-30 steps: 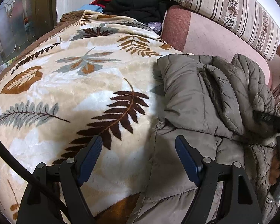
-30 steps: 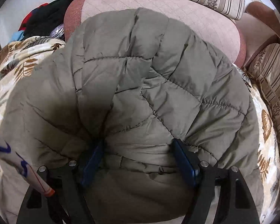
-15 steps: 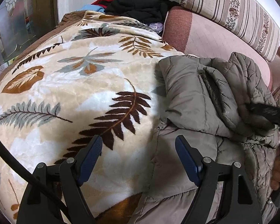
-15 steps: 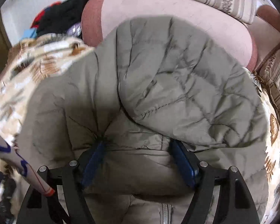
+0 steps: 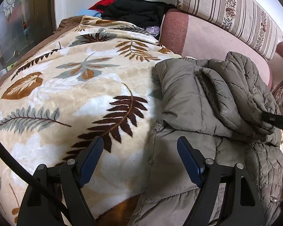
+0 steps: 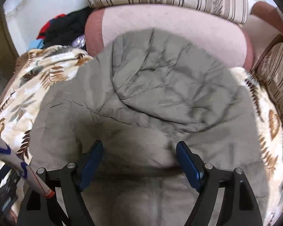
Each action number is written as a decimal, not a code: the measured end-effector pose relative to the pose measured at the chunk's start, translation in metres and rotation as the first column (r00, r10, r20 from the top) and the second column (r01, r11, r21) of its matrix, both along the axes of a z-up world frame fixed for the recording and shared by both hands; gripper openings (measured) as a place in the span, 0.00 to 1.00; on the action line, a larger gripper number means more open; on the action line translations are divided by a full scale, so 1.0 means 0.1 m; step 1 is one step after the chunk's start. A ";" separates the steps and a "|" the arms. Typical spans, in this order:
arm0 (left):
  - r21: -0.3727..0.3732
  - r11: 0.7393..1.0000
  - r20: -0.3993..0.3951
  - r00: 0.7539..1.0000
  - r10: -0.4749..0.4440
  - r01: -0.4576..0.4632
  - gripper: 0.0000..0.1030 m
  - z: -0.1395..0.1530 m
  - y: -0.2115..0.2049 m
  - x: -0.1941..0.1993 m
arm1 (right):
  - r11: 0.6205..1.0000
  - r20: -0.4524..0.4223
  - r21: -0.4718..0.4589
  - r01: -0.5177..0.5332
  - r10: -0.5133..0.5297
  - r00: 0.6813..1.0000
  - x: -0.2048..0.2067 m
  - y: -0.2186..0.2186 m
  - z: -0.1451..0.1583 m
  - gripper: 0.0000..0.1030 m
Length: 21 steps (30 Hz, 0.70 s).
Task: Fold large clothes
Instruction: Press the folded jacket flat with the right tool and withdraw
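Left gripper [image 5: 140, 151] jaws apart, nothing between them; they straddle the jacket [image 5: 207, 101] edge, left finger over the blanket [image 5: 66, 94], right finger over jacket fabric. Right gripper [image 6: 139, 153] jaws apart too, a bulge of jacket [image 6: 160, 94] lying between the fingers, not pinched.

Only the left view shows the jacket's folded sleeve stacked on the body ahead-right of the jaws, and the right gripper's black finger touching it at far right. Only the right view shows the quilted flap spread ahead of its jaws; frame is motion-blurred.

Count: one jacket, one leaf-print blanket, one pink cushion [image 5: 207, 39] beyond the jacket, one striped bolster [image 5: 226, 13] behind that, one clothes pile [image 5: 134, 11] far ahead-left.

Versus 1 s ago: right jaws were buried in jacket fabric, now the flap lies flatter and farther ahead. Left gripper unchanged.
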<state>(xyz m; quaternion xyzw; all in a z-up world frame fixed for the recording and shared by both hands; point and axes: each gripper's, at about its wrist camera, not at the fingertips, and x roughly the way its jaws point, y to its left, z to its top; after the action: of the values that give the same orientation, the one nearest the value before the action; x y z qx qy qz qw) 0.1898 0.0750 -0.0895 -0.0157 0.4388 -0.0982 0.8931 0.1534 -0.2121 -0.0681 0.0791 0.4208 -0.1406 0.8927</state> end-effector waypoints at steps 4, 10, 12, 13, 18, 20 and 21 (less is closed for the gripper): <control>0.024 0.999 0.020 0.999 0.025 -0.026 0.77 0.09 0.06 -0.15 | 0.999 0.016 0.026 0.038 -0.039 0.999 -0.61 -0.31 0.16 0.81; -0.066 0.998 0.011 1.000 0.024 -0.023 0.77 0.32 0.26 -0.54 | 0.985 -0.003 0.012 0.171 -0.171 0.985 -1.71 -1.16 0.15 0.82; -0.050 0.999 0.016 1.000 0.011 -0.010 0.77 0.36 0.30 -0.69 | 0.977 -0.018 0.016 0.213 -0.213 0.977 -1.98 -1.42 0.10 0.82; -0.037 0.999 0.014 1.000 -0.001 0.002 0.77 0.36 0.33 -0.76 | 0.968 -0.032 0.038 0.246 -0.245 0.969 -2.14 -1.59 0.02 0.82; -0.074 0.997 -0.065 0.998 -0.024 0.019 0.77 0.25 0.57 -0.93 | 0.924 -0.056 0.199 0.326 -0.321 0.945 -2.64 -2.10 -0.27 0.82; -0.146 0.989 -0.128 0.991 -0.036 0.018 0.77 0.15 0.69 -0.90 | 0.907 -0.060 0.252 0.338 -0.334 0.941 -2.76 -2.22 -0.42 0.82; -0.172 0.985 -0.159 0.987 -0.036 0.008 0.77 0.09 0.74 -0.88 | 0.902 -0.063 0.267 0.340 -0.335 0.940 -2.78 -2.22 -0.48 0.82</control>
<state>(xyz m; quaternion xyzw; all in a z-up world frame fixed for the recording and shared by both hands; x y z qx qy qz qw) 0.1014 0.1486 -0.0805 -0.0951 0.5000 -0.1436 0.8487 -0.1244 -0.4341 -0.1157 0.2723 0.4231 -0.2341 0.8319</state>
